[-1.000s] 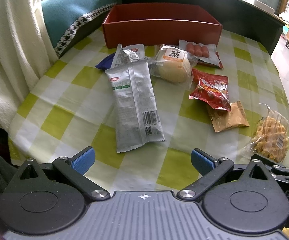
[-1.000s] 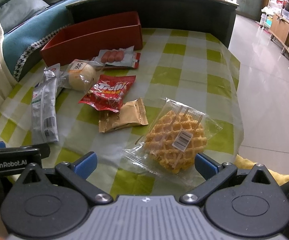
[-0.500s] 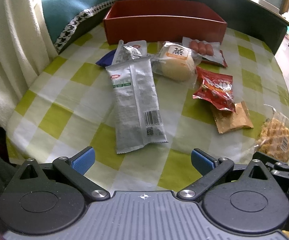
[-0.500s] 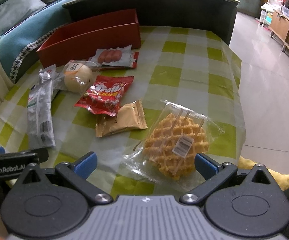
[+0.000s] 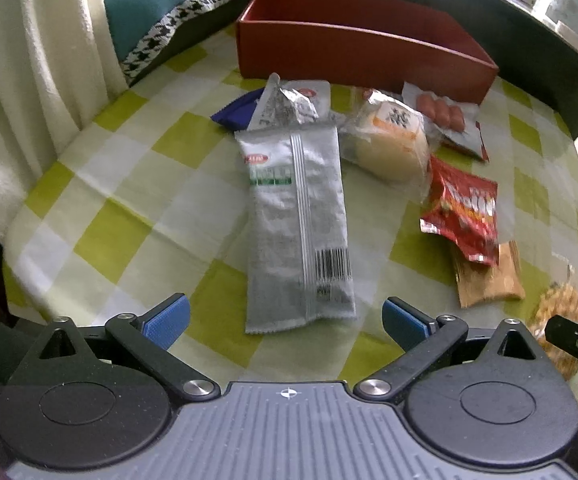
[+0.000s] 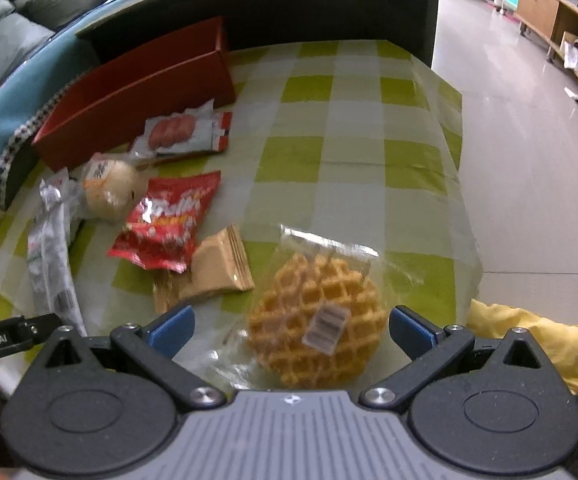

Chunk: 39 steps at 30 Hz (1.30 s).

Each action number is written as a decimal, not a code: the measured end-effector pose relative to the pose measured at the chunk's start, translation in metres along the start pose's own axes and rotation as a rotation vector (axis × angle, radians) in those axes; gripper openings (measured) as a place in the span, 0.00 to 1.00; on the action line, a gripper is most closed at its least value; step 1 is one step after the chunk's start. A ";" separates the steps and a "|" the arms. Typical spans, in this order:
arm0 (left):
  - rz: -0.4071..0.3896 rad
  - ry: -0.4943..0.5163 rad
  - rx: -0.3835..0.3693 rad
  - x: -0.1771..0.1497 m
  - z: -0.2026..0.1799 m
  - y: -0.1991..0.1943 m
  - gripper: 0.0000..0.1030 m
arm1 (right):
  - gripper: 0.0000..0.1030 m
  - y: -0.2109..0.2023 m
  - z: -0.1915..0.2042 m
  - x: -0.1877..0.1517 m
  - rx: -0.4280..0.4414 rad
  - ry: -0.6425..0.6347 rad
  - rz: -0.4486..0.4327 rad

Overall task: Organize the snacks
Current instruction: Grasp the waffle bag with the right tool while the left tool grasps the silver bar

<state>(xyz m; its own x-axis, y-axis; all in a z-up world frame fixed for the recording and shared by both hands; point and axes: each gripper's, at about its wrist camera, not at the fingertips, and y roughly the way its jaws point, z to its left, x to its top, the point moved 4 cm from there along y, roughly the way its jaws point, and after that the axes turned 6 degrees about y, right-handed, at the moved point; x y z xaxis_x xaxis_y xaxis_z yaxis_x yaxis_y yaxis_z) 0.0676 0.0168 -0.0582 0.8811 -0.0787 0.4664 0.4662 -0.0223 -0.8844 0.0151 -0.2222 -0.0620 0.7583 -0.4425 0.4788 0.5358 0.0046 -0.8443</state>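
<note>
1. While the left gripper (image 5: 285, 320) hangs low over the near edge of the green-and-white checked tablecloth (image 5: 129, 200), its blue-padded fingers (image 5: 167, 320) stand wide apart with nothing between them. Straight ahead of the gap lies a long silver snack packet (image 5: 297, 224), barcode end nearest the gripper, flat on the cloth. Beyond it sit a crumpled silver wrapper (image 5: 289, 104) and a dark blue packet (image 5: 237, 110); to the right are a wrapped bun (image 5: 389, 144), a sausage pack (image 5: 445, 114), a red snack bag (image 5: 465, 216) and a tan biscuit packet (image 5: 489, 280) partly under the red bag. A red box (image 5: 353, 52) stands open-topped at the far side of the table, behind all the snacks.

2. Where the right wrist view looks down, the right gripper (image 6: 289, 328) is likewise spread wide, gripping nothing. A packaged waffle (image 6: 317, 316) in clear wrap lies on the cloth between and just ahead of the fingers; whether a pad touches the wrap I cannot tell. To its left are the tan biscuit packet (image 6: 217, 272) and the red snack bag (image 6: 169, 220), then the bun (image 6: 109, 188) and the sausage pack (image 6: 181, 132). The red box (image 6: 137, 92) is at the far left, and a yellow cushion (image 6: 529, 336) lies on the floor at right.
</note>
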 end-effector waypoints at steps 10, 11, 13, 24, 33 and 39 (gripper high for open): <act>0.015 -0.025 -0.041 0.008 0.002 0.007 1.00 | 1.00 0.011 -0.013 -0.002 -0.040 0.040 0.069; 0.021 -0.012 -0.046 0.007 -0.001 0.008 1.00 | 1.00 0.012 -0.013 -0.003 -0.047 0.037 0.065; 0.016 -0.004 -0.049 0.007 -0.002 0.007 1.00 | 1.00 0.018 -0.010 -0.005 -0.053 0.027 0.070; 0.042 -0.123 -0.002 0.014 0.027 0.018 1.00 | 1.00 0.043 0.002 -0.011 -0.160 -0.070 0.051; 0.038 -0.130 0.046 0.033 0.018 0.037 1.00 | 0.84 0.036 0.008 -0.012 -0.128 -0.167 0.046; 0.081 -0.104 0.112 0.039 0.009 0.067 1.00 | 0.77 0.033 0.017 -0.011 -0.072 -0.207 0.036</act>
<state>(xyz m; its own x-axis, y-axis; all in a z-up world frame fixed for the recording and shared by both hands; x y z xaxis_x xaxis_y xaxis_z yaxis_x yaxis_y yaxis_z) 0.1333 0.0212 -0.0989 0.9171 0.0279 0.3977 0.3938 0.0921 -0.9146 0.0309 -0.2022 -0.0905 0.8407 -0.2498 0.4805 0.4843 -0.0501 -0.8735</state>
